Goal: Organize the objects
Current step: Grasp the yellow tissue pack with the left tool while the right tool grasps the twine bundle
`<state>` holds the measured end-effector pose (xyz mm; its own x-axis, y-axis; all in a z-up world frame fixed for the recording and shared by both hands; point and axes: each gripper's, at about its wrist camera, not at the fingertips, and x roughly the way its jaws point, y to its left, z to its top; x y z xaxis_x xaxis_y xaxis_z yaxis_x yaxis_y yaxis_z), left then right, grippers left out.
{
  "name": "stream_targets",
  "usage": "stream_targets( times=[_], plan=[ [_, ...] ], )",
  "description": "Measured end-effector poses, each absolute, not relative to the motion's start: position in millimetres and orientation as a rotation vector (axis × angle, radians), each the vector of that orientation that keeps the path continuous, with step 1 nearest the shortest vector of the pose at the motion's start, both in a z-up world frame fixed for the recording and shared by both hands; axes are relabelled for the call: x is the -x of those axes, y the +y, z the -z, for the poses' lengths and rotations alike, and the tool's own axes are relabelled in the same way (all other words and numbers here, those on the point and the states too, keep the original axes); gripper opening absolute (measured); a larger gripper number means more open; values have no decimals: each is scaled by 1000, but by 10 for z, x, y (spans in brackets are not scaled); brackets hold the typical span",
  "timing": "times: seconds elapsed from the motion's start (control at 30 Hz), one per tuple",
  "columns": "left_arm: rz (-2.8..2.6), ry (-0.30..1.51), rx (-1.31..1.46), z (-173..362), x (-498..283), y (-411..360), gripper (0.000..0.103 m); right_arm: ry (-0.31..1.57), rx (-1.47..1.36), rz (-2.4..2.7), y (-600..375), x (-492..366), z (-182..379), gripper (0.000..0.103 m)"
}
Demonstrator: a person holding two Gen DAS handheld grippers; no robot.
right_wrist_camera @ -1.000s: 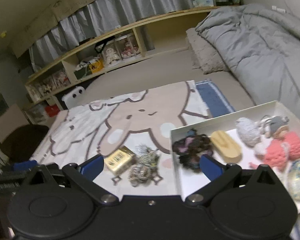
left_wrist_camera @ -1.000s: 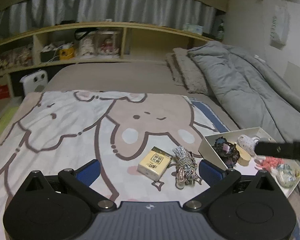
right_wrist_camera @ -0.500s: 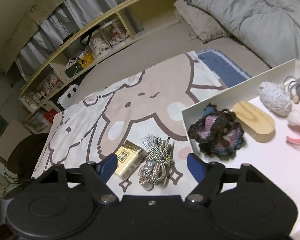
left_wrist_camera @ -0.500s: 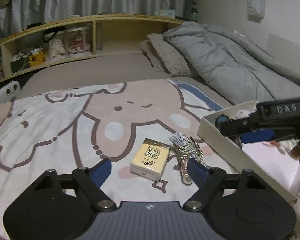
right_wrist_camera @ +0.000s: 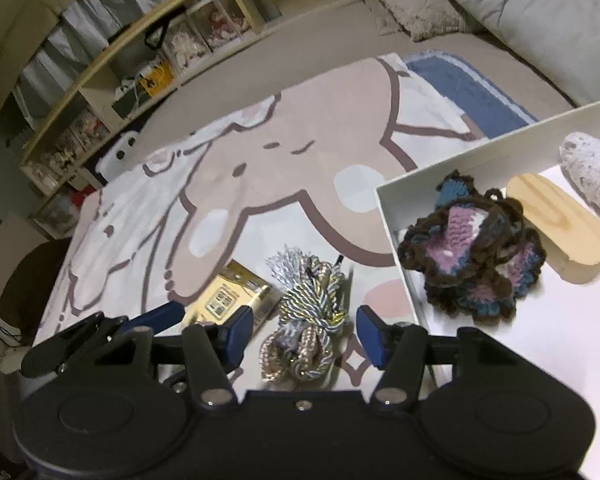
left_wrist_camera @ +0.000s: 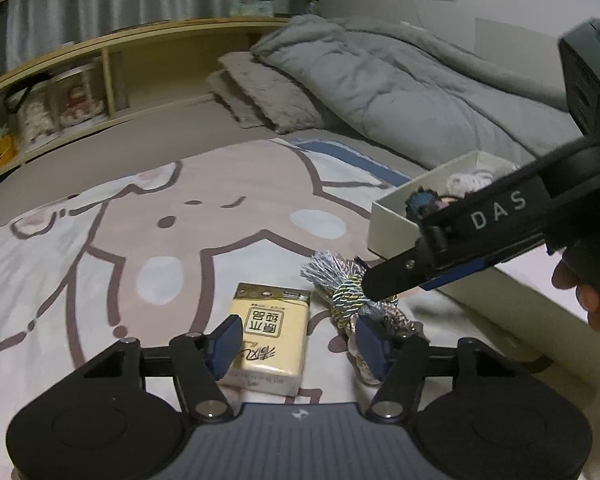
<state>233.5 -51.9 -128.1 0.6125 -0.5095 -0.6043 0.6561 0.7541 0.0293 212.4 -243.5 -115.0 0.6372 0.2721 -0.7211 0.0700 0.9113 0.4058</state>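
A yellow tissue pack [left_wrist_camera: 271, 328] lies on the cartoon blanket, with a silver-gold cord bundle [left_wrist_camera: 350, 296] just right of it. My left gripper [left_wrist_camera: 300, 346] is open, low over the pack, its jaws straddling it. My right gripper [right_wrist_camera: 304, 334] is open, its jaws either side of the cord bundle [right_wrist_camera: 310, 312]; in the left wrist view its fingers [left_wrist_camera: 396, 276] reach over the bundle from the right. The pack also shows in the right wrist view [right_wrist_camera: 230, 296]. A white box [right_wrist_camera: 392, 216] at the right holds a crocheted piece [right_wrist_camera: 476, 252] and a wooden oval [right_wrist_camera: 556, 224].
A white yarn ball [right_wrist_camera: 592, 172] lies deeper in the box. The grey duvet [left_wrist_camera: 400, 84] and pillows [left_wrist_camera: 260, 92] lie behind. A wooden shelf [left_wrist_camera: 100, 80] with toys runs along the back. The left gripper's finger [right_wrist_camera: 80, 340] shows left of the pack.
Both grippers have moved down and closer to the blanket. The left now straddles the tissue pack, and the right has swung from the box to over the cord bundle.
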Motion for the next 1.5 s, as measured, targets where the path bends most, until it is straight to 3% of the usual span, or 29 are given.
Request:
stream_targets(
  times=[0.47, 0.53, 0.67, 0.93, 1.3, 1.4, 1.47, 1.5],
  plan=[
    [624, 616, -293, 1467, -2532, -491, 62, 879, -257, -117, -2210, -2210, 1186, 57],
    [626, 642, -315, 1517, -2539, -508, 56, 882, -241, -105, -2206, -2210, 1194, 53],
    [617, 662, -309, 1528, -2547, -510, 55, 886, -215, -80, -2213, -2218, 1200, 45],
    [545, 767, -226, 1421, -2607, -376, 55, 853, -103, -83, -2056, -2187, 1254, 52],
    [437, 860, -132, 1363, -2539, -149, 55, 917, -118, -181, -1944, -2149, 1317, 51],
    [420, 887, -97, 1348, -2485, -144, 55, 899, -128, -194, -1923, -2131, 1373, 47],
    [410, 905, -71, 1340, -2445, -136, 55, 889, -141, -220, -1927, -2117, 1372, 31],
    [404, 914, -60, 1336, -2418, -133, 55, 887, -140, -223, -1924, -2107, 1362, 31]
  ],
)
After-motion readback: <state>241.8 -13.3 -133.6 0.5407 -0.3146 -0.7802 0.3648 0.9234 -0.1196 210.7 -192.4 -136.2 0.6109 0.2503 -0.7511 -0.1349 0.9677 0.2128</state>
